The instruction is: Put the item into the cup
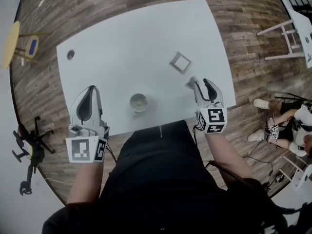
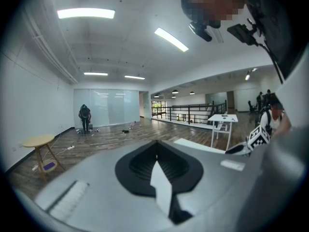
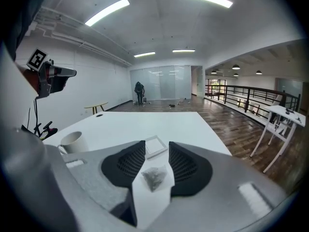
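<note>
Jaws of the right gripper stand apart around a small grey tea bag on the white table, right of the white ceramic cup; the left gripper is closed, empty.

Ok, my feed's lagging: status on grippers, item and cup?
Left gripper shut, empty. Right gripper open, tea bag on table between its jaws, ungripped. Cup upright, to its left; nothing between.
</note>
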`<act>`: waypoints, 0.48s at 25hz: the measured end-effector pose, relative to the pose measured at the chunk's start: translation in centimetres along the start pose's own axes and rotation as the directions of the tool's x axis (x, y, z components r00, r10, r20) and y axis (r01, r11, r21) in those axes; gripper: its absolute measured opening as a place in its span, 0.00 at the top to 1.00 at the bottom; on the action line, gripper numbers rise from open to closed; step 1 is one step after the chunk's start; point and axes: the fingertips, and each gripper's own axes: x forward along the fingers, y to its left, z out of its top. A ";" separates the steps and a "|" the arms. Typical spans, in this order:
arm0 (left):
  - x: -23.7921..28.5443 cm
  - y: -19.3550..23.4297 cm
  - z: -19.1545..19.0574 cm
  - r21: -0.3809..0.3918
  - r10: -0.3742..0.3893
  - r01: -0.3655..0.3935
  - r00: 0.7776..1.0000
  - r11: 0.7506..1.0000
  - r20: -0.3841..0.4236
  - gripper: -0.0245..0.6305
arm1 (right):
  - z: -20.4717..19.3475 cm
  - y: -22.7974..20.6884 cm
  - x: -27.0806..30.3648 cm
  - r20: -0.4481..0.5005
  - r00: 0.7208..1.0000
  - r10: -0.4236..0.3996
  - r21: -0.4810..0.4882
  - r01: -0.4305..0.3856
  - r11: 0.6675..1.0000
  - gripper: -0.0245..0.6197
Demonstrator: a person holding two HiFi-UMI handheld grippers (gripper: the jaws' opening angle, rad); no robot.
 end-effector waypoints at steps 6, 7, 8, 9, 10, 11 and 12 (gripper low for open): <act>0.4 -1.1 -1.1 -0.007 -0.010 0.010 0.999 1.000 -0.032 0.96 | -1.8 0.1 0.2 -0.047 0.999 0.011 -0.002 -0.011 1.000 0.70; 0.4 -1.2 -1.2 -0.009 -0.012 0.011 0.999 1.000 -0.038 0.96 | -2.0 0.2 0.2 -0.051 0.999 0.015 -0.003 -0.015 1.000 0.70; 0.4 -1.3 -1.4 -0.011 -0.013 0.012 0.999 1.000 -0.043 0.96 | -2.2 0.2 0.2 -0.054 0.998 0.017 -0.004 -0.018 1.000 0.70; 0.4 -1.4 -1.6 -0.013 -0.012 0.012 0.999 1.000 -0.048 0.96 | -2.4 0.3 0.3 -0.058 0.998 0.019 -0.004 -0.019 1.000 0.70; 0.4 -1.5 -1.7 -0.014 -0.011 0.010 0.999 1.000 -0.052 0.96 | -2.6 0.2 0.4 -0.063 0.998 0.019 -0.002 -0.019 1.000 0.69; 0.3 -1.5 -1.9 -0.016 -0.009 0.008 0.998 1.000 -0.056 0.96 | -2.8 0.1 0.5 -0.070 0.997 0.018 0.002 -0.018 1.000 0.69; 0.3 -1.5 -2.0 -0.018 -0.007 0.006 0.998 1.000 -0.060 0.96 | -3.1 0.1 0.6 -0.077 0.997 0.017 0.006 -0.016 1.000 0.68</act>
